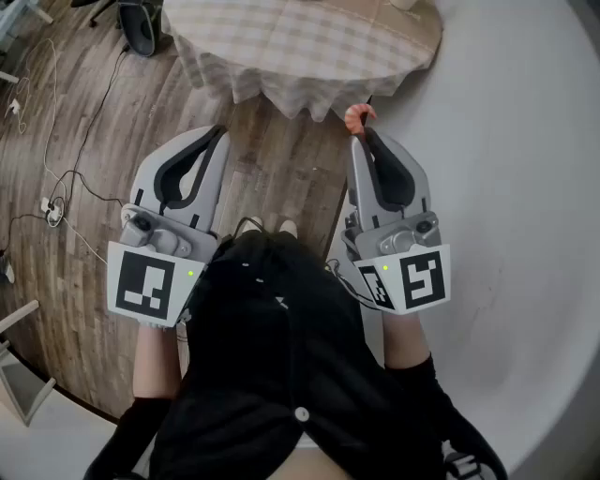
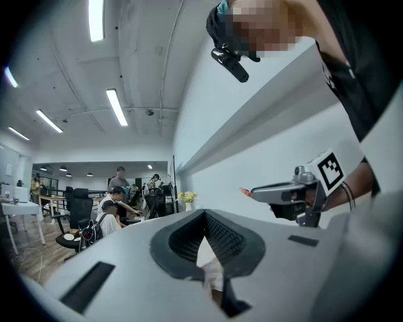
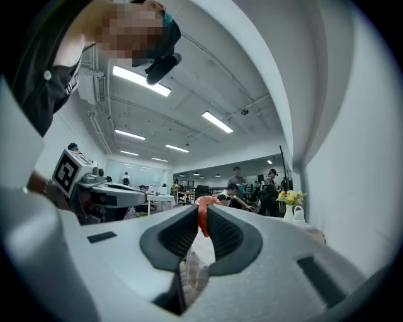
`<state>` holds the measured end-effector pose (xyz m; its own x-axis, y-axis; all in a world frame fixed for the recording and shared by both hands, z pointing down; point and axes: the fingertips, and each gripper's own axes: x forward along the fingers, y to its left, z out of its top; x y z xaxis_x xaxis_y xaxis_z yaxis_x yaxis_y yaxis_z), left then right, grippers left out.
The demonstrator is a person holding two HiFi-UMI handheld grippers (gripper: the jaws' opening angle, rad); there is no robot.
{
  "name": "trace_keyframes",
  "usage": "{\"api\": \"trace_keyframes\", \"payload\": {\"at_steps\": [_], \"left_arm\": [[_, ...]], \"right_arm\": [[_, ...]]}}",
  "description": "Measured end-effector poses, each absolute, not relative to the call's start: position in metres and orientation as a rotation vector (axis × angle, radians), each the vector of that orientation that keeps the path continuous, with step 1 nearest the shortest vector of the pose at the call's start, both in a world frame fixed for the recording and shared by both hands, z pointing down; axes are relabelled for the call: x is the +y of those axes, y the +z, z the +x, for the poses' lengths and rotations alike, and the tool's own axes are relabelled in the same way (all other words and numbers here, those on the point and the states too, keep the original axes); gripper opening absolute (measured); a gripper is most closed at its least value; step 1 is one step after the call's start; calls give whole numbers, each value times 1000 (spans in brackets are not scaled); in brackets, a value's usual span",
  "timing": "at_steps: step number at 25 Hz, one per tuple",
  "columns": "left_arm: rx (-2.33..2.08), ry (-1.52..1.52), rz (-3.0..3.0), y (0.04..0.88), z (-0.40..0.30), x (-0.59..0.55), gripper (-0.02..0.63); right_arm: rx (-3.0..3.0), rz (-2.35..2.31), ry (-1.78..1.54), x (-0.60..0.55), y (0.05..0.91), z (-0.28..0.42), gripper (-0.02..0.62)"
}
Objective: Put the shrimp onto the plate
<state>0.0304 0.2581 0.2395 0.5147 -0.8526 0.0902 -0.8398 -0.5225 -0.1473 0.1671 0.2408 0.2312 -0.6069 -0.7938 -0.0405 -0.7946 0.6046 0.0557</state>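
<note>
An orange-pink shrimp [image 1: 359,115] sticks out from the tips of my right gripper [image 1: 360,132], which is shut on it. In the right gripper view the shrimp [image 3: 202,216] shows as a red curl pinched between the dark pads [image 3: 184,231]. My left gripper [image 1: 221,133] is held level beside it, shut with nothing between its fingers. Both hang in front of the person's body, short of a round table [image 1: 300,47] with a checked cloth. No plate shows in any view. The left gripper view looks along its closed jaws and also catches the right gripper [image 2: 286,190].
Wood floor with trailing cables [image 1: 56,197] lies to the left and pale smooth floor [image 1: 525,187] to the right. A chair base [image 1: 141,26] stands at the upper left. Seated and standing people [image 2: 116,195] and a vase of yellow flowers [image 3: 291,200] show far off.
</note>
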Motion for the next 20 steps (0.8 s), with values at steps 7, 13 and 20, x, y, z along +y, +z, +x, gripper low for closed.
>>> {"api": "trace_keyframes", "payload": {"at_steps": [7,13,20], "left_arm": [[1463,-238,-2673,239,33,261,2],[1451,-242,-2685,241,33,261,2],[1445,-243,-2691,242,29,259,2]], "right_arm": [[2796,-1381,102,242,229,163,35],[2779,-1372,83,243,228,159,35],[2783,-1385,85,242,229,155,35]]}}
